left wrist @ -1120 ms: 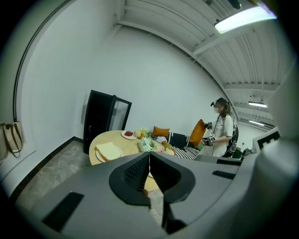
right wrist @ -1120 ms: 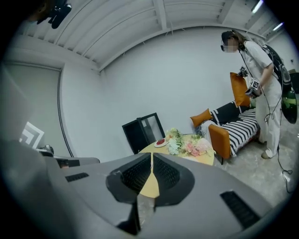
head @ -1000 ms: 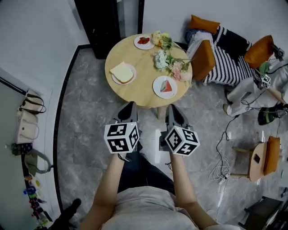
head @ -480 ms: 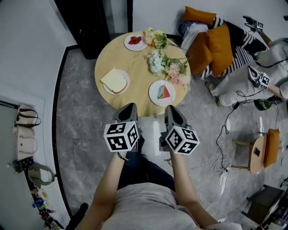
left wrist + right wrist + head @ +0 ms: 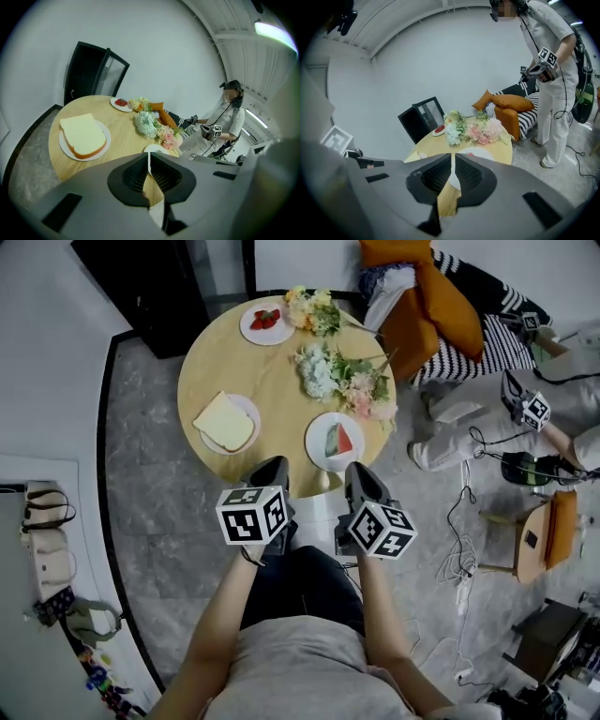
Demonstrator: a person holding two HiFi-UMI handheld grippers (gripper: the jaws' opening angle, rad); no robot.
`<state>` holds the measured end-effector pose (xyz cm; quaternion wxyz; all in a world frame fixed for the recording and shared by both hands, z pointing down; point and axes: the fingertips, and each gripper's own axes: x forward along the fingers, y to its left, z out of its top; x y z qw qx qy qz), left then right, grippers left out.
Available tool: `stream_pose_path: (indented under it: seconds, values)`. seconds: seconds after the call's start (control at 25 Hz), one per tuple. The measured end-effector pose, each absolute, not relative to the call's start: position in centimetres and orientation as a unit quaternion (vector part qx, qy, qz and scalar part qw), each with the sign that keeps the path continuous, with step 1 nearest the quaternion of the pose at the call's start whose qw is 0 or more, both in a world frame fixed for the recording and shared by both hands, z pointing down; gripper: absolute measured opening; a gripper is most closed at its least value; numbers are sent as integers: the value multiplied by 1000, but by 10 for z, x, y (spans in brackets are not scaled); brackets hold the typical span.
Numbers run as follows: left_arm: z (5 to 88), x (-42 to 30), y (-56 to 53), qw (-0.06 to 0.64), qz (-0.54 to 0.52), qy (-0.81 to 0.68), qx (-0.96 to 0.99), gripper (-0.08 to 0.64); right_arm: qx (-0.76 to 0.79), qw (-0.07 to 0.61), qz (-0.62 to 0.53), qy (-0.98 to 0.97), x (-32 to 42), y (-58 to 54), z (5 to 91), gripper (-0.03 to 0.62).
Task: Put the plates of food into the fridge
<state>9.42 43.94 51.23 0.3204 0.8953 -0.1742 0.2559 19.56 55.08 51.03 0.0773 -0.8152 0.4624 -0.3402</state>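
**Both grippers hovering shut at the near edge of the table, three plates waiting**

Three white plates are sitting on the round wooden table [image 5: 267, 376]. The bread plate [image 5: 248, 407] is carrying one thick bread slice [image 5: 223, 422] on the left side. The watermelon plate [image 5: 317, 442] is holding a watermelon wedge [image 5: 338, 440] close to the near edge. The far plate [image 5: 251, 331] is holding red fruit pieces [image 5: 266, 318] at the far rim, nearest the black cabinet [image 5: 141, 282].

The left gripper [image 5: 272, 465] is pointing at the near table edge with its fingers pressed together and nothing between them. The right gripper [image 5: 356, 471] is doing the same, just short of the watermelon plate.

A bunch of flowers [image 5: 339, 379] is lying across the table's middle and right, between the watermelon plate and the far plate. A striped sofa [image 5: 487, 329] with an orange cushion [image 5: 441, 292] is crowding the table's far right side. A second person [image 5: 469, 409] is standing beside it, and cables [image 5: 459, 568] are trailing over the floor to the right.

Grey stone floor [image 5: 150, 484] is lying open along the table's left side, up to the cabinet.
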Motion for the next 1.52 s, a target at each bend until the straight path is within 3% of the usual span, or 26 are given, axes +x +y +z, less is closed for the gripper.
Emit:
stream_pose_path:
  seconds: [0.52,0.8,0.96,1.52]
  values:
    - [563,127,452,373,330,-135,857,12,-805,78,-399,432,237,564,553,15]
    - [586,147,460,403,359,-130,832,89,-763,55,-450,460,255,561,581,18]
    - [597,153,460,425,364,-133,818,98,-734,50,-482,476,262,562,597,86]
    - [620,161,459,499,356,-146,776,101,-639,57,-558,526,269,555,624,109]
